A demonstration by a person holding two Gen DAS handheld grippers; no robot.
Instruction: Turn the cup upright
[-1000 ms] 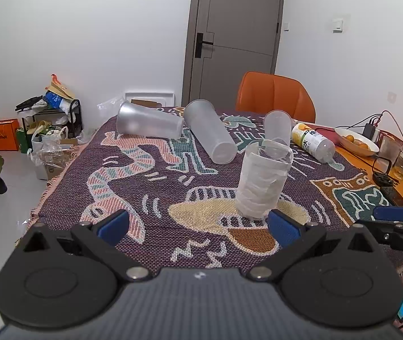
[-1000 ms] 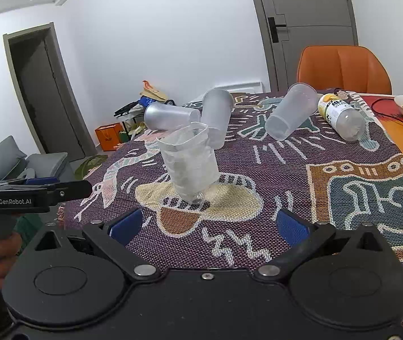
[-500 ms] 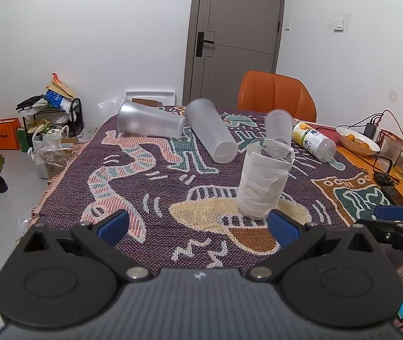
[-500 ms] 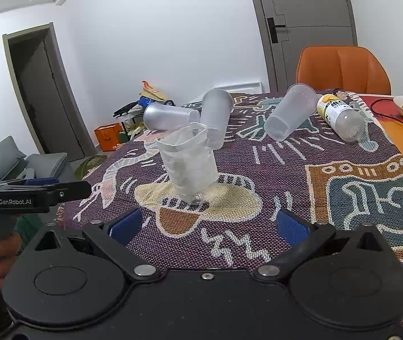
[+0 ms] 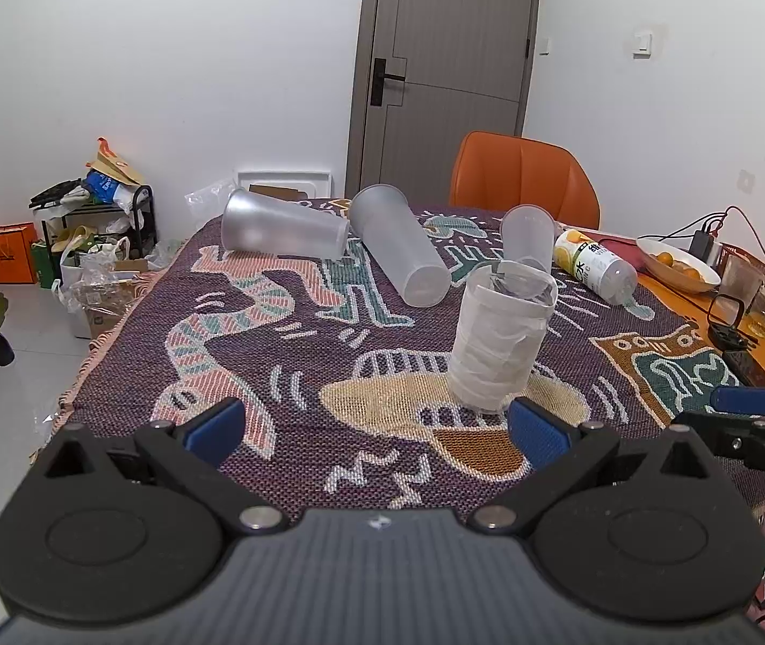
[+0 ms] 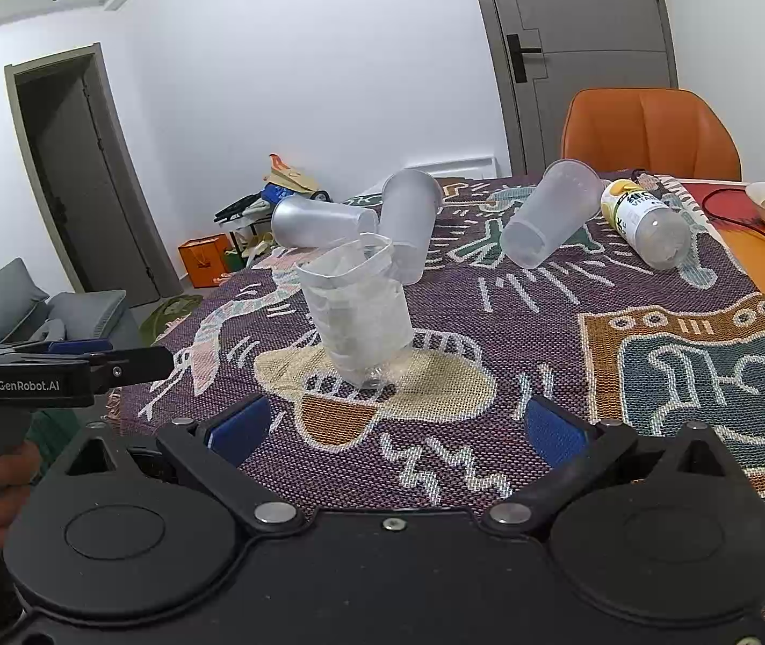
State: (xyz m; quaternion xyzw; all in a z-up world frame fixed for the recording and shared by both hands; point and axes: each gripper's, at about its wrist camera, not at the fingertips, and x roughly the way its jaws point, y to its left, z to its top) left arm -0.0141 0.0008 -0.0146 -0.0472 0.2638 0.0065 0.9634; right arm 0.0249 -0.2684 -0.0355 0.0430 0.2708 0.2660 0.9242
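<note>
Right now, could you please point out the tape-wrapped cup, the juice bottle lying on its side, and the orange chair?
tape-wrapped cup point(image 5: 495, 352): left wrist view, middle of its taped side wall.
juice bottle point(image 6: 646, 217): right wrist view, middle of its body, beside the label.
orange chair point(image 5: 522, 174): left wrist view, middle of its backrest.

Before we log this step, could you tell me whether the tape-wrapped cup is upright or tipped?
Upright: the tape-wrapped cup stands on its base on the blanket, mouth up.
</note>
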